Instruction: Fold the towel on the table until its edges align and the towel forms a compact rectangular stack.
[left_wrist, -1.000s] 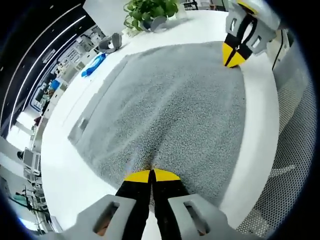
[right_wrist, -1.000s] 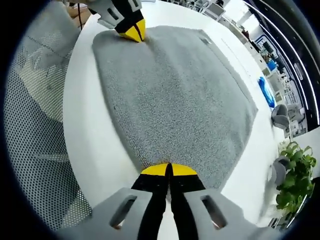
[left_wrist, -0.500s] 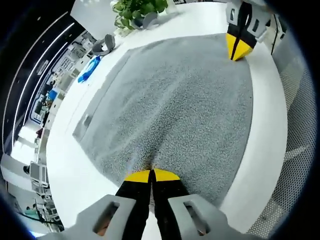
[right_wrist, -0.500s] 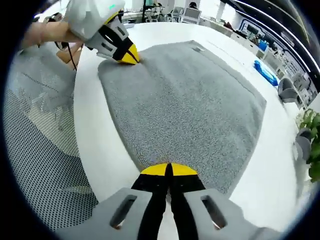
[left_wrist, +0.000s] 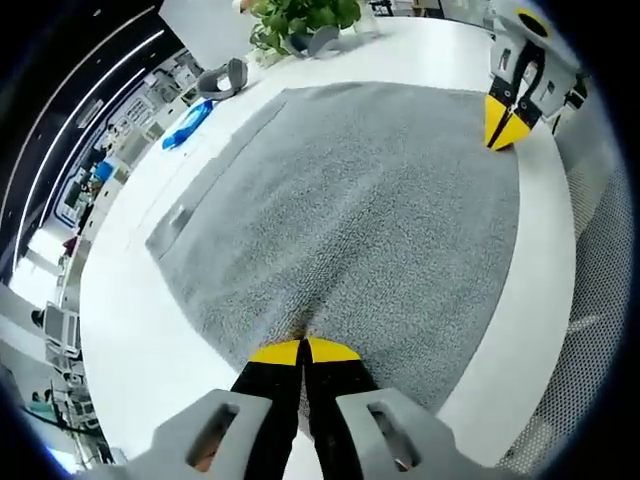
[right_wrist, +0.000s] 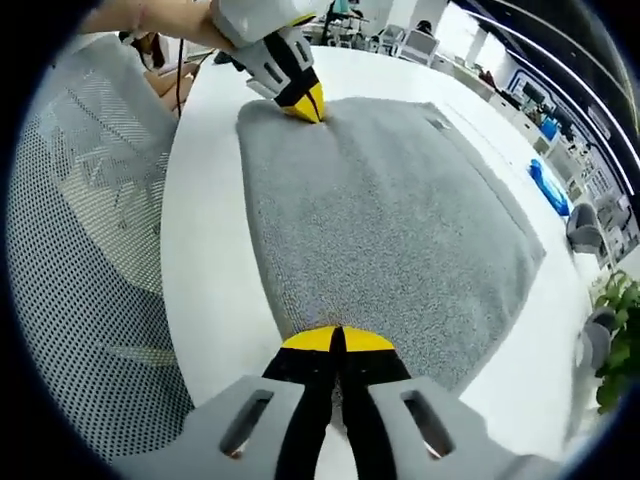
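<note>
A grey towel (left_wrist: 350, 200) lies spread flat on the round white table (left_wrist: 130, 320). My left gripper (left_wrist: 304, 350) is shut on the towel's near edge at one corner; its yellow tips pinch the cloth. In the right gripper view the same towel (right_wrist: 390, 220) stretches away, and my right gripper (right_wrist: 336, 340) is shut on its near corner. Each gripper appears in the other's view at the far corner: the right gripper (left_wrist: 505, 125) at top right, the left gripper (right_wrist: 300, 100) at the top, held by a hand.
A potted plant (left_wrist: 300, 20), a grey rounded object (left_wrist: 225, 80) and a blue object (left_wrist: 188, 125) sit at the table's far side. A mesh chair (right_wrist: 90, 250) stands close to the table edge. Office desks lie beyond.
Both grippers stay shut on the towel's corners. The views have shifted a little, and the towel edge between the grippers looks pulled straighter and flatter.
</note>
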